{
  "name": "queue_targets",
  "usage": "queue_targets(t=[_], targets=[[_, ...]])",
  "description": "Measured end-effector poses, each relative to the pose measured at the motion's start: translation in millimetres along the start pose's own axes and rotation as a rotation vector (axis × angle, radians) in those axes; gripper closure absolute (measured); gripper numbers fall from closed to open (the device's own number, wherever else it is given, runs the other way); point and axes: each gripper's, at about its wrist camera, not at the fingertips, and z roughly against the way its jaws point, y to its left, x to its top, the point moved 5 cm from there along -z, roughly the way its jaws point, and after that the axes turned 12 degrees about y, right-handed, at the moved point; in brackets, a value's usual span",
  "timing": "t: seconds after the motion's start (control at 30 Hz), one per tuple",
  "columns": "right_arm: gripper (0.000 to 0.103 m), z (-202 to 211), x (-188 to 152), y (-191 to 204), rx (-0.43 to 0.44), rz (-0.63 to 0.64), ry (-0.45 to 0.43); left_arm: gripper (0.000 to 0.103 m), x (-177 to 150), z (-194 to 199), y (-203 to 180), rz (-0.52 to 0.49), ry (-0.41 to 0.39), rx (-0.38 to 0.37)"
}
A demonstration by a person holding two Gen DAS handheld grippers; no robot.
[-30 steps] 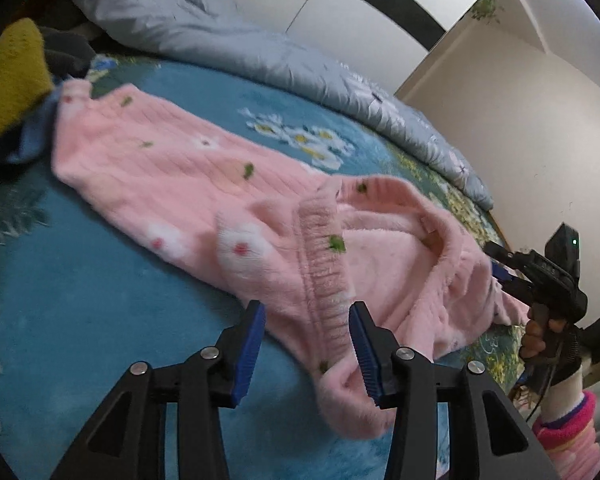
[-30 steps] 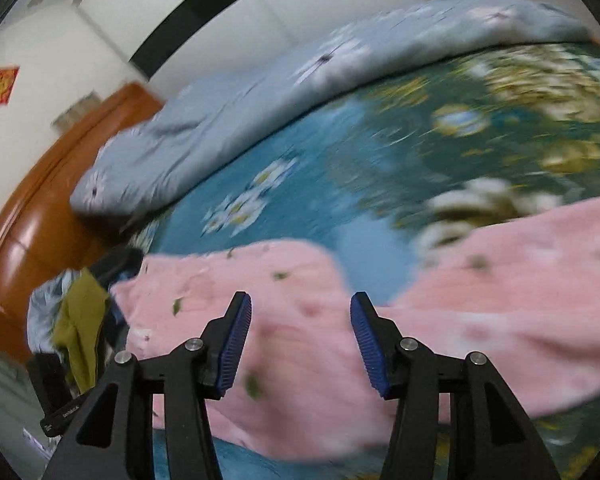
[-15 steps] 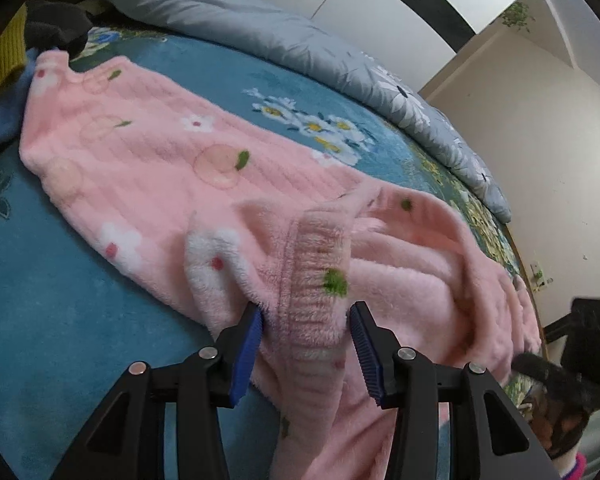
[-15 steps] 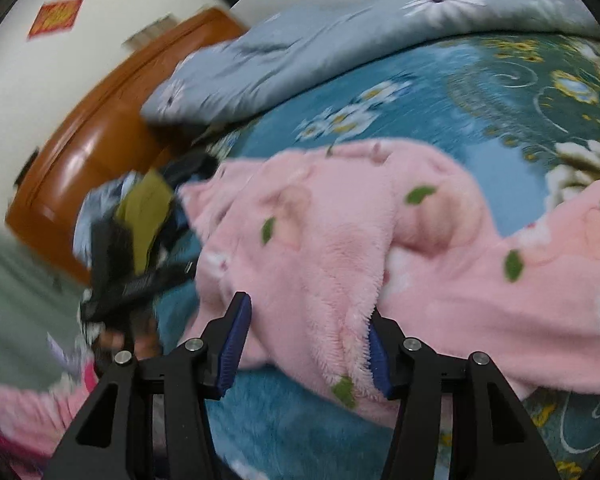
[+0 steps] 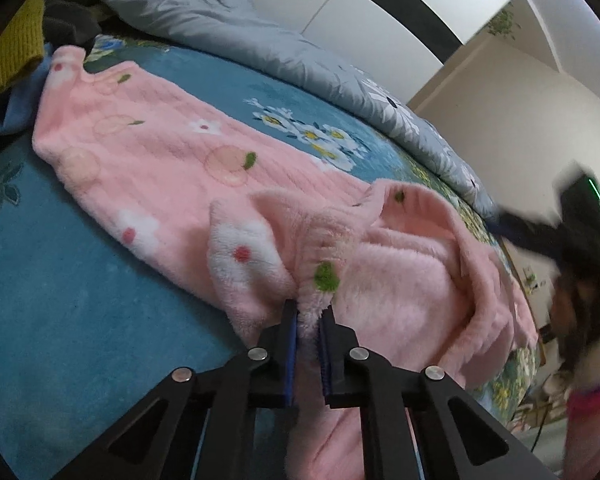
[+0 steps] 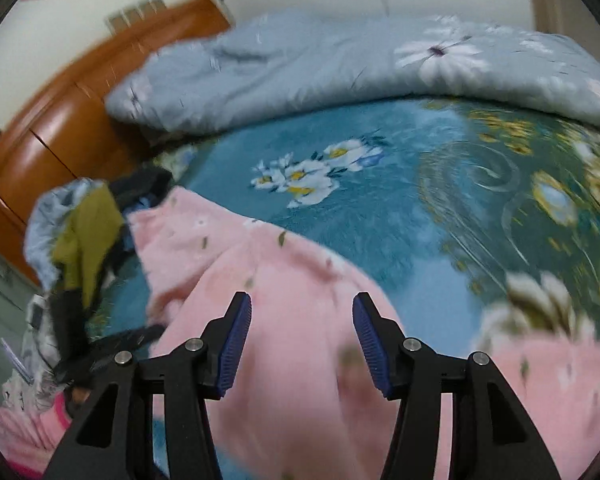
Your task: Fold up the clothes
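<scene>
A bed is filling the room, its blue sheet [image 5: 52, 320] printed with white and yellow flowers, and a grey quilt [image 5: 228, 28] is lying bunched along the far side against a white wall. A wooden headboard [image 6: 52, 120] is curving behind the quilt's end in the right wrist view. The pink garment [image 5: 172, 152], a fleecy piece with flowers and green leaves, is stretching away ahead and to the left of the left gripper [image 5: 309, 316], its near end heaped right at the fingertips. That gripper's jaws have just been closing and are now clamping a ribbed fold of the pink fleece between the blue pads. The right gripper [image 6: 302, 308] is hanging over another part of the same garment, its jaws standing apart with nothing pressed between them; the fleece is lying under and beyond them. Left of the right gripper a pile of other clothes [image 6: 84, 232], mustard and pale blue, is sitting at the bed's edge. From the left wrist view, the right gripper is showing as a dark blur far to the right.
</scene>
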Motion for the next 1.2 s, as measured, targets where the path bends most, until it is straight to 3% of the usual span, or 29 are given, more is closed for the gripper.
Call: queue_targets(t=[0.13,0.23,0.33,0.47,0.53,0.57,0.6,0.77,0.9,0.97,1.1,1.2], targets=[[0.048,-71,62,18,-0.034,0.105,0.158,0.093,-8,-6,4,-0.008,0.018,0.000],[0.048,-112,81,25,-0.037,0.133,0.228,0.093,-11,-7,6,-0.015,0.028,-0.006],[0.048,-146,89,35,-0.010,0.157,0.291,0.093,-9,-7,8,-0.019,0.033,-0.016],[0.048,-170,79,51,-0.074,0.229,0.358,0.093,-7,-10,9,-0.021,0.039,-0.020],[0.058,-169,72,54,-0.094,0.220,0.350,0.093,-7,-10,8,-0.024,0.039,-0.015],[0.083,-167,70,54,-0.099,0.215,0.342,0.093,-7,-10,8,-0.027,0.038,-0.012],[0.097,-165,68,55,-0.103,0.206,0.332,0.093,-7,-9,7,-0.029,0.037,-0.009],[0.099,-139,65,47,-0.057,0.098,0.236,0.094,-6,-3,3,-0.042,0.020,0.016],[0.099,-94,74,36,-0.020,0.034,0.097,0.094,6,6,-4,-0.075,-0.007,0.054],[0.100,-64,79,22,-0.053,-0.016,0.014,0.095,20,13,-12,-0.110,-0.039,0.088],[0.100,15,88,-33,-0.111,-0.208,-0.197,0.095,63,25,-25,-0.161,-0.118,0.158],[0.100,88,72,-89,-0.166,-0.374,-0.375,0.095,106,29,-28,-0.160,-0.177,0.201]])
